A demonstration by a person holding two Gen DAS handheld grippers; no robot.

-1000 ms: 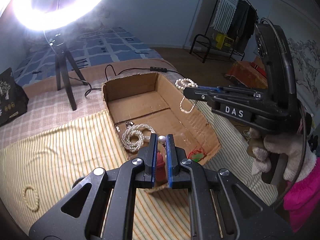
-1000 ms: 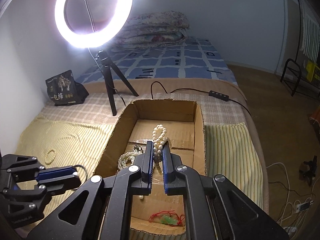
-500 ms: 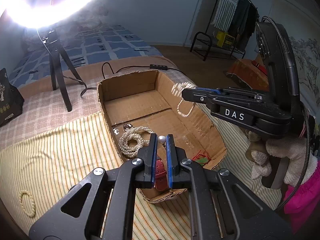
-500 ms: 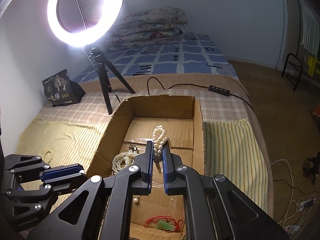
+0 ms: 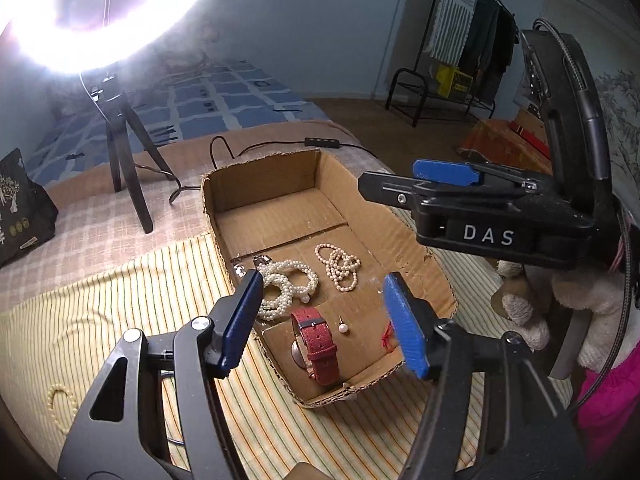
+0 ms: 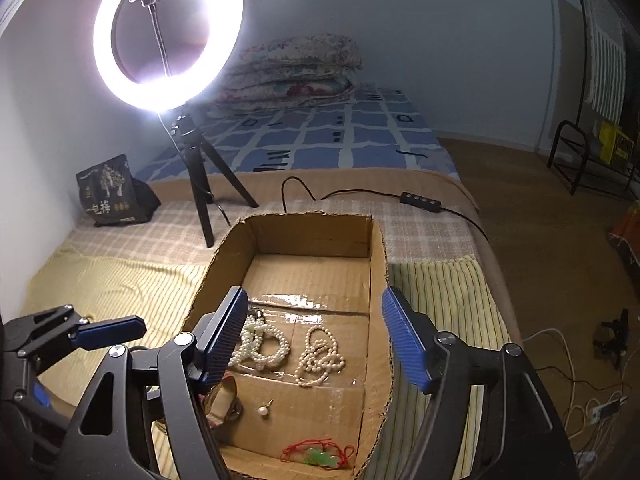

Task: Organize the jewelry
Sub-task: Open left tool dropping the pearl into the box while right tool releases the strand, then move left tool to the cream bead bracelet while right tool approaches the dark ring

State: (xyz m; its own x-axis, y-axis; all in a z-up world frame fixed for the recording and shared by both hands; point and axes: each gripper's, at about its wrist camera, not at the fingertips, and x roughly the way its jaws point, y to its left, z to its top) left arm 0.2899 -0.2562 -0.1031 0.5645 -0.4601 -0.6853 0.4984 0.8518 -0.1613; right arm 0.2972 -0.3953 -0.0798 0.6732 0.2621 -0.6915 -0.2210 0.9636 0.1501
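Both tools, left tool (image 5: 324, 322) and right tool (image 6: 316, 340), have just sprung open, empty.

You have a lit ring light (image 6: 168, 36) on its tripod (image 6: 204, 196), a black bag (image 6: 110, 192) beside it, folded quilts (image 6: 296, 68) behind

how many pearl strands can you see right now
3: a thick white bundle and a thinner cream strand side by side in the cardboard box, plus a small loop outside on the striped cloth.
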